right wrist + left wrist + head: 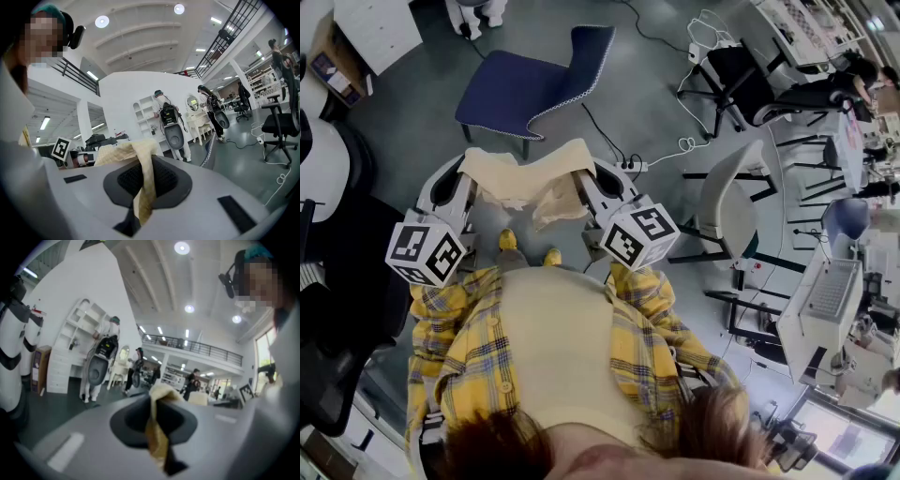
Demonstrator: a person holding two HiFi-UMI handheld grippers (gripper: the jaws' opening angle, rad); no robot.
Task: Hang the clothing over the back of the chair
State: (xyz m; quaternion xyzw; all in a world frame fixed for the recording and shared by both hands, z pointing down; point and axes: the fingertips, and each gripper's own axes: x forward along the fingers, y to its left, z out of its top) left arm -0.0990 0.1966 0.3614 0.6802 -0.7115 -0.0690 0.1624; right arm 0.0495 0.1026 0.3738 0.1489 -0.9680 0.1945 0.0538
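Left gripper (461, 174) & right gripper (589, 178) are each closed on only a thin edge of the clothing (525, 171), so it may slip out w/ a quick swing to the chair (514, 94).

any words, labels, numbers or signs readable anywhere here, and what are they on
No readable words, brands or numbers in any view.
Black-and-white square markers on left white cube and right white cube: patterns only, no letters.
White background shelves: anything on them too blurred to read.

Garment (525, 173) spans between left tool (457, 183) and right tool (592, 180); chair (525, 89) beyond, office chair (741, 80) farther right.
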